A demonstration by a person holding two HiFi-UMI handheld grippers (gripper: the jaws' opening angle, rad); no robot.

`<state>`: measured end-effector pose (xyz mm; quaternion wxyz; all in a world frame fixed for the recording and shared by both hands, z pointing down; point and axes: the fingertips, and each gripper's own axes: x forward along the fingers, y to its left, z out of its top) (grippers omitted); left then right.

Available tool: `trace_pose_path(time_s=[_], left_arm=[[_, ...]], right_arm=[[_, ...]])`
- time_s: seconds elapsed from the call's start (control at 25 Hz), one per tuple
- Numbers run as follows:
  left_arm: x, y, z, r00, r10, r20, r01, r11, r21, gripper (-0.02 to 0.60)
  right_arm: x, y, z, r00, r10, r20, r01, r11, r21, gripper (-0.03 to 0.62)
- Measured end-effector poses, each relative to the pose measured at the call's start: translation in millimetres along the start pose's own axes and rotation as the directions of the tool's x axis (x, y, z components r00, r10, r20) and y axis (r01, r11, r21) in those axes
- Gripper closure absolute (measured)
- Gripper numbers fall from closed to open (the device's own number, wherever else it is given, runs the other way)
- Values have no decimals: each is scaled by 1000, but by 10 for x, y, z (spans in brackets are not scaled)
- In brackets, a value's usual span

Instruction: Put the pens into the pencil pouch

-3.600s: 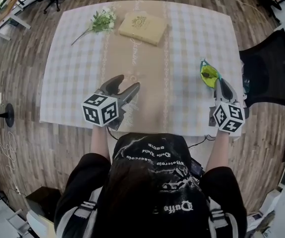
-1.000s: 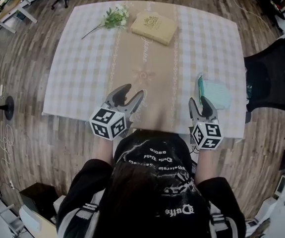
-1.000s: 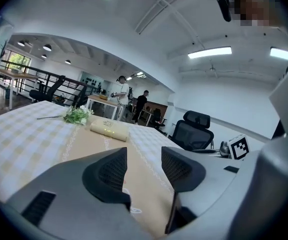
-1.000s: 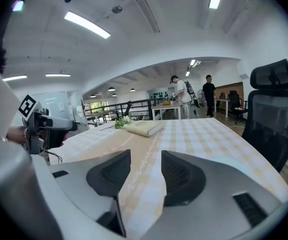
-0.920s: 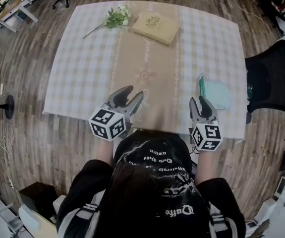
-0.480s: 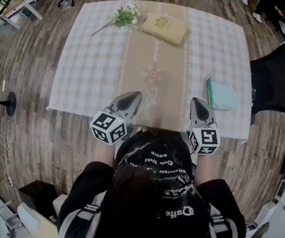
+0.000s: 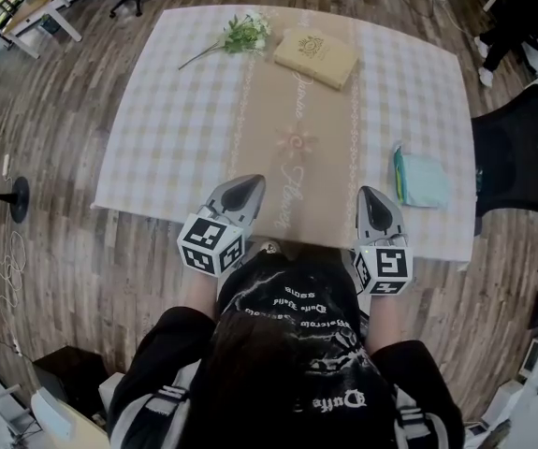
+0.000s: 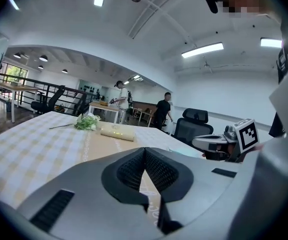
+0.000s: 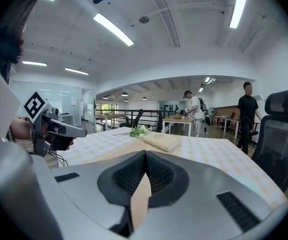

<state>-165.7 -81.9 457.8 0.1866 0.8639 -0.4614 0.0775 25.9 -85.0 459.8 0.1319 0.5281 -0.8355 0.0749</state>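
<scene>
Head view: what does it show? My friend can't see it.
The left claw and right claw, both shut and empty, hang over the near edge of a checked table. A teal pouch lies near the right claw; a book and flowers sit at the far edge.

The person wears a black short-sleeved shirt point(image 7: 287, 309) with white letters and white shoulder stripes. The grey pointed left gripper point(image 7: 251, 185) and right gripper point(image 7: 371, 195) each carry a black-and-white marked cube point(image 7: 210, 244).
</scene>
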Motion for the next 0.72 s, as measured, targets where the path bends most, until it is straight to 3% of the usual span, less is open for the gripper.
trace_pose_path(time_s=[0.72], left_arm=[[-177, -8, -60, 1000, 13, 7, -13, 1000, 17, 561]], right_arm=[[-143, 98, -9, 1000, -21, 10, 21, 1000, -10, 586]])
